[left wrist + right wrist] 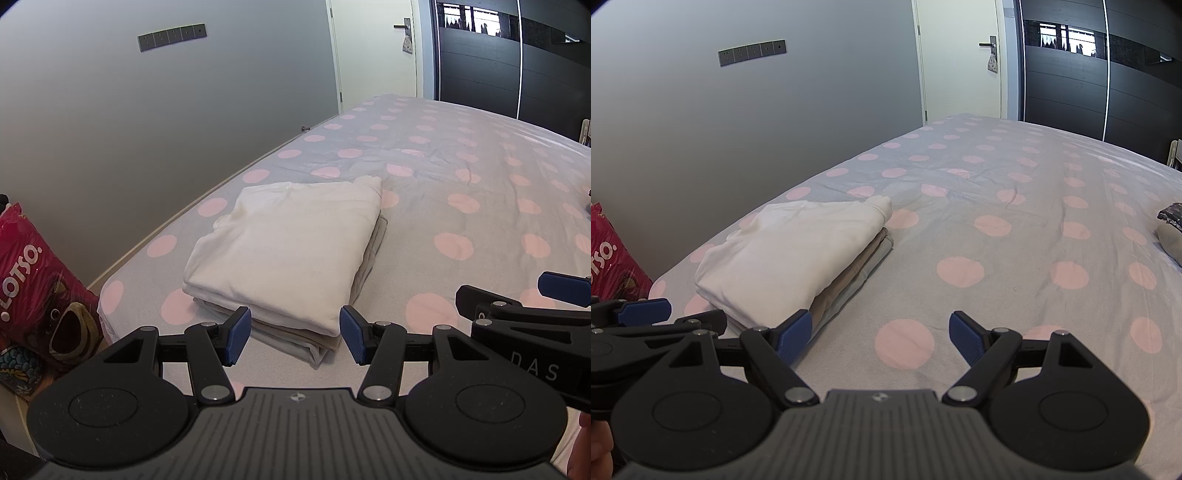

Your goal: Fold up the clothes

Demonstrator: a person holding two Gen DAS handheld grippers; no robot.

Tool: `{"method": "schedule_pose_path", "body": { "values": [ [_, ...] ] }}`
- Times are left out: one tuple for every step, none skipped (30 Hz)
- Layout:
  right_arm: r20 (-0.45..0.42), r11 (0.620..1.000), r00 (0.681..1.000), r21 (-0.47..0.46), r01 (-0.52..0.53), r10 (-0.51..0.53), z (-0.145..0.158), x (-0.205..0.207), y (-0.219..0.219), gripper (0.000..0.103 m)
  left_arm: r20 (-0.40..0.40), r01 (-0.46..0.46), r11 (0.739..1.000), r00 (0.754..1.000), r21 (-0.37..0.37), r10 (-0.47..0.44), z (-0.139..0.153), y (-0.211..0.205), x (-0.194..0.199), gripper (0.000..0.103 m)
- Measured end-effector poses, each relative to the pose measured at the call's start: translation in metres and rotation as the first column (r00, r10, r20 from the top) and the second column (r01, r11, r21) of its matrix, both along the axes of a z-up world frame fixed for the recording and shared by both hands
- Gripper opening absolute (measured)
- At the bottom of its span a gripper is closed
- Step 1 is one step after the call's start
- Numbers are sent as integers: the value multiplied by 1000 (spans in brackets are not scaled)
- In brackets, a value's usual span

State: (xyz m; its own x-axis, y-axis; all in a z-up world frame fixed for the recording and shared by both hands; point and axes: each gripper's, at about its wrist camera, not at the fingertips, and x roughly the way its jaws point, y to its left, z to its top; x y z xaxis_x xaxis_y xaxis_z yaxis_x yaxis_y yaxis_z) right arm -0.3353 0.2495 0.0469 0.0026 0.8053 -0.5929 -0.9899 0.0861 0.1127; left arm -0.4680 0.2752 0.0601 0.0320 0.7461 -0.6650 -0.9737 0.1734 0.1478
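On the bed (461, 206), a folded stack (291, 243) is finished; both hand-held grippers (295, 334) (881, 338) are held spread, empty; another garment (1171, 236) must be fetched.

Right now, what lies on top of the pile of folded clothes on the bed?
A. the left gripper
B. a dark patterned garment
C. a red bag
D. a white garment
D: the white garment is the top layer of the pile, over beige and grey folded pieces.

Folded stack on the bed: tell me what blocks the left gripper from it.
Nothing visible does. The left gripper is open just in front of the folded stack, with only bare bedsheet between them. The right gripper sits beside it, open.
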Motion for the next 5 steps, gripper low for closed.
{"method": "schedule_pose_path", "body": {
  "values": [
    [0, 1000, 1000, 0, 0, 0, 0, 0, 0, 83, 0, 0, 1000, 1000, 0, 0, 0, 0, 0, 51],
    [1, 1000, 1000, 0, 1, -1, 0, 0, 0, 83, 0, 0, 1000, 1000, 1, 0, 0, 0, 0, 51],
    [1, 1000, 1000, 1, 1, -1, 1, 0, 0, 83, 1, 0, 1000, 1000, 1, 0, 0, 0, 0, 51],
    [1, 1000, 1000, 2, 2, -2, 1, -1, 0, 83, 2, 0, 1000, 1000, 1, 0, 0, 0, 0, 51],
    [2, 1000, 1000, 3, 2, -2, 1, -1, 0, 83, 4, -1, 1000, 1000, 2, 1, 0, 0, 0, 51]
  ]
}}
